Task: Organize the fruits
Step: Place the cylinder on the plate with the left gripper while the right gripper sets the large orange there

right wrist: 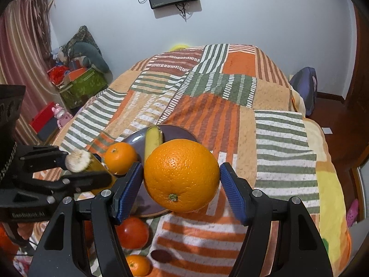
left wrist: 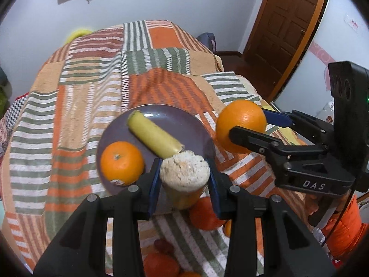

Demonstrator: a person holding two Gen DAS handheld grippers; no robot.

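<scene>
My left gripper [left wrist: 184, 175] is shut on a cut piece of banana [left wrist: 184, 173], pale cut end up, above the near rim of a purple plate [left wrist: 184, 124]. On the plate lie another banana piece [left wrist: 154, 136] and a small orange [left wrist: 122, 161]. My right gripper [right wrist: 182, 177] is shut on a large orange [right wrist: 182, 175], held off the blanket just right of the plate [right wrist: 175, 131]. The right wrist view shows the left gripper [right wrist: 85, 166] with its banana piece [right wrist: 78, 160] at the left, beside the small orange [right wrist: 121, 158].
The plate rests on a bed under an orange and green patchwork blanket [right wrist: 230, 92]. Loose on the blanket in front of the plate are a red tomato [right wrist: 132, 232], a small mandarin [right wrist: 138, 265] and a dark fruit [right wrist: 161, 255]. Boxes [right wrist: 80, 87] stand on the floor at the left.
</scene>
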